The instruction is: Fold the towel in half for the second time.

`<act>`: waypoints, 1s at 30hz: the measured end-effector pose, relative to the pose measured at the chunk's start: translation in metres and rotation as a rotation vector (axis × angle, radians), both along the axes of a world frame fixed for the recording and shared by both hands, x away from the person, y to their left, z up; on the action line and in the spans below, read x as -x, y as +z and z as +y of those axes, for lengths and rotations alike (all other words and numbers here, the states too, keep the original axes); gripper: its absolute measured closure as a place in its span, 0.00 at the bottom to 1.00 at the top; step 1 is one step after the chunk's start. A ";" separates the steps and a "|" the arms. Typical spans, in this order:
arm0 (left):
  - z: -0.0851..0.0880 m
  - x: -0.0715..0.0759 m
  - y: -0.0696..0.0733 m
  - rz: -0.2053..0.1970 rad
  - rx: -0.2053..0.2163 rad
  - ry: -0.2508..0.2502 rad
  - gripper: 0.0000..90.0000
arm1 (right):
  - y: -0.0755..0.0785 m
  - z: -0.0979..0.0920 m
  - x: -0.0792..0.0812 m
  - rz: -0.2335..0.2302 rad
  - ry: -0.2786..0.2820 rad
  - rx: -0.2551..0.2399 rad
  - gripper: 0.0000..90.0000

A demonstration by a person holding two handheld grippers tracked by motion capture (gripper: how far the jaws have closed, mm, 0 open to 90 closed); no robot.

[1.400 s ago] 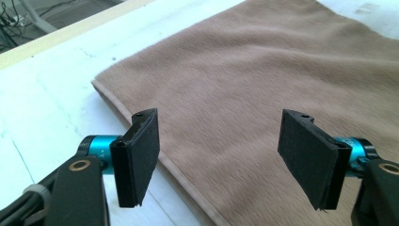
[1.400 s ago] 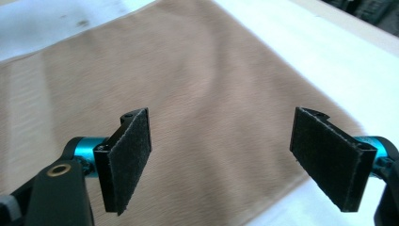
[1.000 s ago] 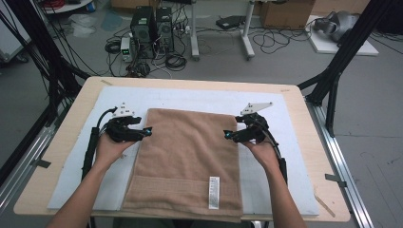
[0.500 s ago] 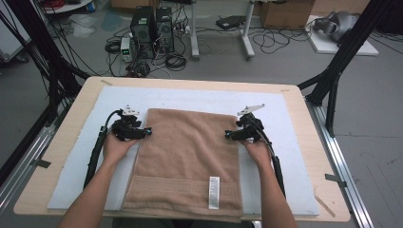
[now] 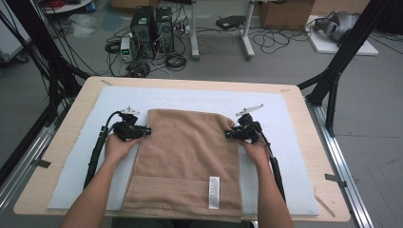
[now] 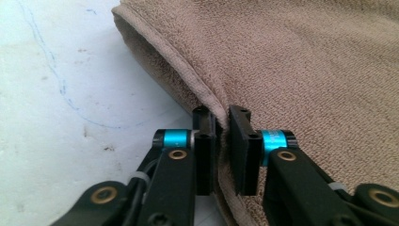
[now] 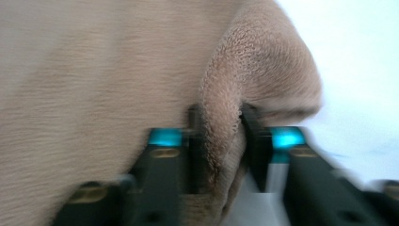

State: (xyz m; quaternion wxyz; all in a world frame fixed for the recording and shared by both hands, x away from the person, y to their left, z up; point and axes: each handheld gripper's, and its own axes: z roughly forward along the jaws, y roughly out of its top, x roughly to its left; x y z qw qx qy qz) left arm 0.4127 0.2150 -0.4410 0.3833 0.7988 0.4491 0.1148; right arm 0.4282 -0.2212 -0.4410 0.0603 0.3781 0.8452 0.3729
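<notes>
A tan towel (image 5: 187, 161) lies flat on the pale blue mat (image 5: 290, 156) that covers most of the tabletop (image 5: 57, 156), folded into a long rectangle running from the far middle of the mat to its near edge. A white label (image 5: 214, 192) sits on the near part, right of centre.

The left tongs (image 5: 145, 131) sit at the towel's left side near its far corner, and the right tongs (image 5: 229, 135) sit at the matching spot on the right side. Both have just been closing. In the left gripper view the left tongs (image 6: 223, 141) are nearly closed, with the hemmed edge of the towel (image 6: 301, 75) pinched upright between the pads (image 6: 244, 155). In the right gripper view, which is blurred, the right tongs (image 7: 221, 141) are closed on a bunched fold of the towel (image 7: 94, 84) that bulges up between the black jaws.

Bare mat lies on both outer sides of the towel, wider on the left than on the right, and a broad strip of it runs beyond the far edge. The towel's near end reaches the near edge of the mat, between the person's forearms. A dark frame post (image 5: 340, 61) rises past the tabletop's far right corner, and cables lie on the floor (image 5: 285, 52) beyond.
</notes>
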 end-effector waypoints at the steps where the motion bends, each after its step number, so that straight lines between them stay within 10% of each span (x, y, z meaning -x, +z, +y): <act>1: 0.001 0.000 0.000 0.001 0.004 -0.001 0.91 | 0.000 0.001 0.000 0.001 0.002 0.004 0.86; 7: 0.001 0.001 0.004 -0.035 -0.007 0.013 0.93 | 0.007 -0.002 -0.001 -0.021 0.011 -0.009 0.88; 20: 0.017 0.008 0.050 -0.201 0.091 0.055 0.93 | 0.076 0.000 -0.005 -0.173 0.031 -0.083 0.88; 30: 0.026 0.072 0.050 -0.250 0.036 -0.103 0.93 | 0.075 -0.007 0.052 -0.110 0.168 -0.087 0.86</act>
